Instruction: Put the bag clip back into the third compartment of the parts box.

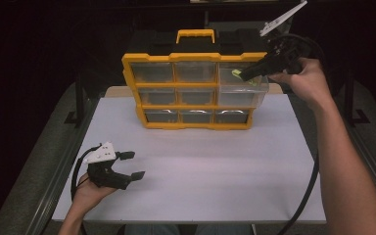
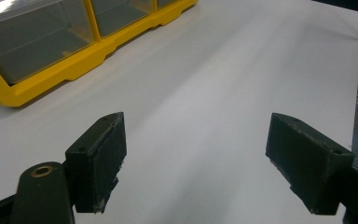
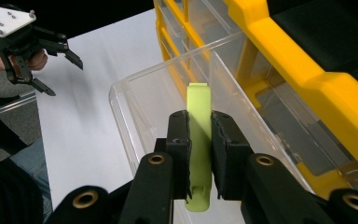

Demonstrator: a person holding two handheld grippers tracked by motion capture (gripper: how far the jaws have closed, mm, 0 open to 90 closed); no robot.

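Right gripper view puts the lime-green plastic piece [image 3: 199,140] dead centre: a flat, narrow strip standing on end, clamped between my right gripper's [image 3: 199,158] two black pads, its top edge poking out at 12 o'clock and its lower end hanging below the jaws. I judge it light and stiff, smooth enough to slide if I ease the squeeze, and not fragile; the hold across its flat faces near the middle looks right to me, since gripping the thin edges would let it twist.

It hangs over the pulled-out clear drawer [image 3: 135,107], just inside the front wall, not touching the floor as far as I can tell. On the high view that drawer [image 1: 242,90] sticks out of the yellow organiser cabinet [image 1: 196,58] at the right column, at 1 o'clock on the white table [image 1: 200,171].

My left gripper [image 1: 131,165] sits at 8 o'clock, well apart from the cabinet, jaws spread wide with nothing between them.
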